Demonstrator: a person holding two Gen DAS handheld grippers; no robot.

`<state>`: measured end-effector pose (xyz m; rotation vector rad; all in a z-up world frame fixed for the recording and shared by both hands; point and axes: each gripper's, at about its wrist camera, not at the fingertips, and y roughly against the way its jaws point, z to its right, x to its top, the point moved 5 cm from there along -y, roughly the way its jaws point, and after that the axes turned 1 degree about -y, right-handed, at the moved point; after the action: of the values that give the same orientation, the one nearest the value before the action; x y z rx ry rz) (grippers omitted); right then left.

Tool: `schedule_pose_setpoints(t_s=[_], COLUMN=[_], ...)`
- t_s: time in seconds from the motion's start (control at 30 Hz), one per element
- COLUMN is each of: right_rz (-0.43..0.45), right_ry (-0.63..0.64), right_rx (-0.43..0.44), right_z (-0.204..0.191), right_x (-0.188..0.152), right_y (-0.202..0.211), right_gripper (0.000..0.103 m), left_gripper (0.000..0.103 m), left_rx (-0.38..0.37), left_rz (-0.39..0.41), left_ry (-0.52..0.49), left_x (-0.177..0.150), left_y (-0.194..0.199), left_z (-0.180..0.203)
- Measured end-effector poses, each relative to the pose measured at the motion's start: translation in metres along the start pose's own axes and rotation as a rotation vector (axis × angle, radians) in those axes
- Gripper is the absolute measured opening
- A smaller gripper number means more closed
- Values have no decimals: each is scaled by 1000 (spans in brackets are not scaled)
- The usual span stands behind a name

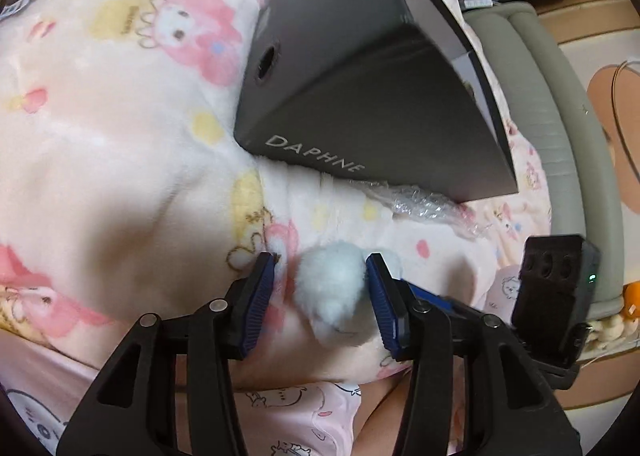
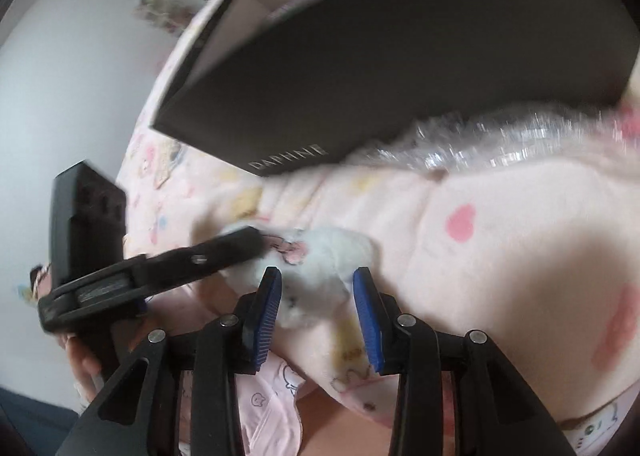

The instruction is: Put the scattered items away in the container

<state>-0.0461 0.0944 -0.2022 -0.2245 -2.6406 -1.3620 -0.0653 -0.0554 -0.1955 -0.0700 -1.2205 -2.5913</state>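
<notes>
The left gripper has its blue fingers apart around a small white fluffy toy that lies on the pink cartoon-print blanket of a bed; the right-hand pad appears to brush the fur, the left-hand pad stands clear, so nothing is clamped. The right gripper comes at the same toy from the other side, fingers also apart and straddling its lower end without a squeeze. The dark grey box, printed DAPHNE, sits near the toy farther up the blanket, with crinkled clear plastic wrap at its foot. The main risk, as I judge it, is two grippers crowding one soft thing: they could knock together, or one could pinch a fold of blanket with the fur and drag the bedding. The plush could also slip out of a shallow grip on the lift, and the box rests on soft bedding, so a nudge might shift it. The left wrist view shows the box's round finger hole and the grey bed edge beyond; the right wrist view, blurred, shows the box's open top, a pale wall, and the left gripper seen from the side with a hand beneath it.
</notes>
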Motion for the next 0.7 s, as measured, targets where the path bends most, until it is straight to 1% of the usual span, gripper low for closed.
schedule_pose_setpoints(t_s=[0.03,0.07,0.1,0.13,0.17,0.23,0.27,0.3,0.33,0.37,0.4,0.47,0.53,0.6,0.7], right_rz=[9,25,46,59,59,54,47,51,58,65,72,94,141,192,279], right_ry=[5,16,29,36,39,35,12,-8,-11,-4,7,24,51,78,129], right_rx=[-22,-46,-63,-66,-54,10,37,60,80,79,78,80,99,117,137], right_z=[0,0,0,-1,0,2,6,7,6,3,1,-4,-14,-26,-38], right_x=[0,0,0,1,1,7,8,9,10,11,11,12,17,26,48], right_y=[2,4,5,4,0,-11,-13,-12,-9,-5,0,14,39,65,108], right_gripper=[34,38,40,45,47,47,46,38,37,34,33,32,32,32,32], left_gripper=[47,47,47,47,47,43,44,43,43,41,37,36,36,36,36], left_rx=[4,11,20,28,36,47,57,59,55,44,19,-58,-92,-110,-96], left_rz=[4,3,3,5,4,-3,2,8,15,20,26,44,82,127,198], left_ry=[11,16,14,3,-12,-45,-60,-73,-81,-79,-73,-62,-90,-144,-225], left_x=[0,0,0,0,-1,-3,-3,-2,-2,-2,-1,1,2,10,33], left_y=[1,0,-1,-1,-2,-5,-6,-5,-2,1,6,19,33,50,72], left_z=[-2,-2,-2,-1,1,8,10,9,11,11,10,19,41,70,114])
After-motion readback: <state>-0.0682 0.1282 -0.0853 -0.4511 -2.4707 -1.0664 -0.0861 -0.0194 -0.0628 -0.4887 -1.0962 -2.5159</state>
